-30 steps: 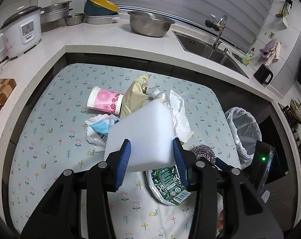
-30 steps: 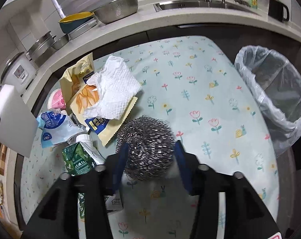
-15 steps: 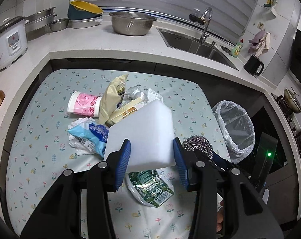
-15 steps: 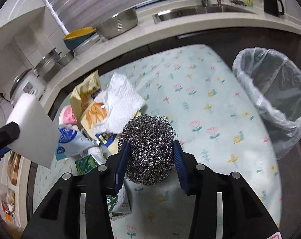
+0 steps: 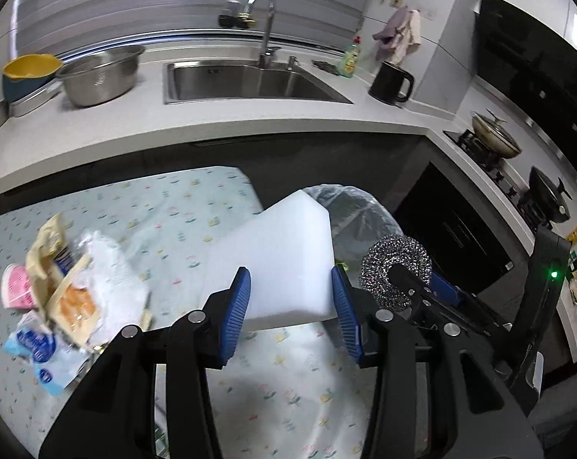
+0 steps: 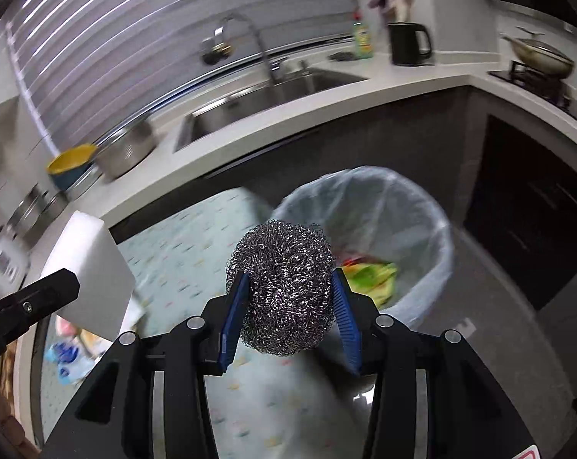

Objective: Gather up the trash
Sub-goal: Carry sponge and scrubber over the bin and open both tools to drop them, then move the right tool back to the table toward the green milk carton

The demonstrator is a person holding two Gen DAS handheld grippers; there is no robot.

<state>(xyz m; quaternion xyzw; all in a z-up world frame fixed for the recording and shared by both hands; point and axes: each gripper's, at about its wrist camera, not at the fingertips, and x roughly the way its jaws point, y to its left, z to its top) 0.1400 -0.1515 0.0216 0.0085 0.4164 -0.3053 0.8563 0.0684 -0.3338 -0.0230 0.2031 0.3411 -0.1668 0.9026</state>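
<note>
Kitchen counter runs along the back with a steel sink [image 5: 250, 84] and a black kettle [image 5: 390, 83]; below it stands a table under a pale floral cloth [image 5: 181, 206]. At the table's 3 o'clock side sits a trash bin [image 6: 384, 206] lined with a translucent bag, some green and yellow waste visible at its bottom.

Left gripper [image 5: 290, 306] is clamped on a white foam block [image 5: 273, 252]: plain, smooth, rectangular, tilted, one corner pointing toward the bin. Right gripper [image 6: 286, 306] is clamped on a steel wool scrubber [image 6: 284, 287], a grey ball of tangled shiny wire bulging above the blue pads. Scrubber is held in the air just short of the bin's near rim; foam block is at its 9 o'clock.

Remaining trash lies on the cloth at 9 o'clock: crumpled white paper towel [image 5: 108, 267], snack wrapper [image 5: 70, 298], pink paper cup [image 5: 15, 285], blue-and-white plastic pouch [image 5: 39, 352]. Right view is motion-blurred.
</note>
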